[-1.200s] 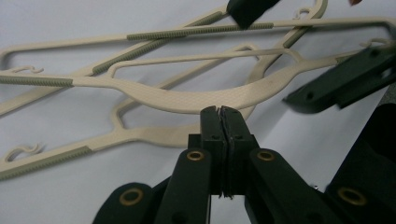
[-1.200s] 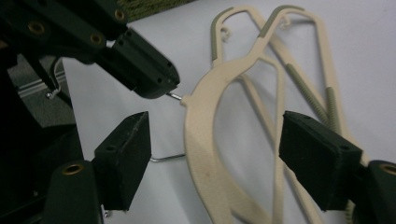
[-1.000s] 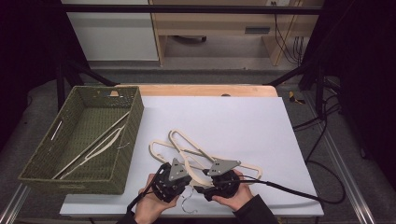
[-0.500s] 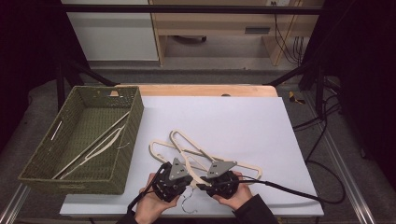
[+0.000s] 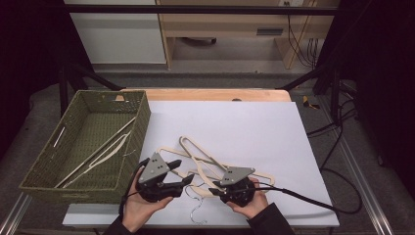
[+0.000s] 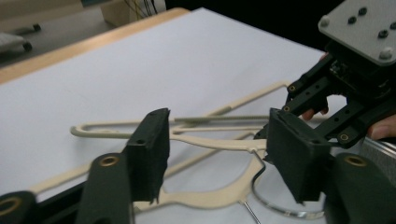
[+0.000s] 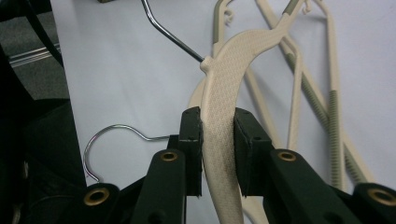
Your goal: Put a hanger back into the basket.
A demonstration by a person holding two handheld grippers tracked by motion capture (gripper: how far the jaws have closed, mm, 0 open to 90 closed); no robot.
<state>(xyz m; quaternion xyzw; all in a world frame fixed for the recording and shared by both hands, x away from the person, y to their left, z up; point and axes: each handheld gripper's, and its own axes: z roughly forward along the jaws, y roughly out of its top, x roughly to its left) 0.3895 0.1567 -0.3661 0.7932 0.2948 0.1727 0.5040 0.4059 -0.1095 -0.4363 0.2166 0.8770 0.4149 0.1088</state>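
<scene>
Cream plastic clothes hangers (image 5: 205,164) with thin metal hooks lie tangled in a loose pile on the white table sheet (image 5: 244,127), near its front edge and just right of the olive woven basket (image 5: 129,105). More pale hangers (image 5: 98,152) lie slantwise inside that basket. The right gripper (image 5: 221,187), held in the person's right hand (image 5: 249,200), is clamped on the textured cream hanger (image 7: 224,140): in the right gripper view both black pads press flat against the hanger's curved shoulder just below its neck, where a wire hook (image 7: 170,32) rises away from it. Its jaws have just been closing, with that hanger between them. A second chrome hook (image 7: 109,140) curls on the sheet beside the left-hand jaw in that view. The left gripper (image 5: 183,171), in the person's left hand (image 5: 142,205), stands just left of the pile with its jaws parted; they have just been opening. In the left gripper view the pads (image 6: 152,149) hang apart above the hangers, pressing on nothing, while the right gripper (image 6: 299,100) shows beyond them
</scene>
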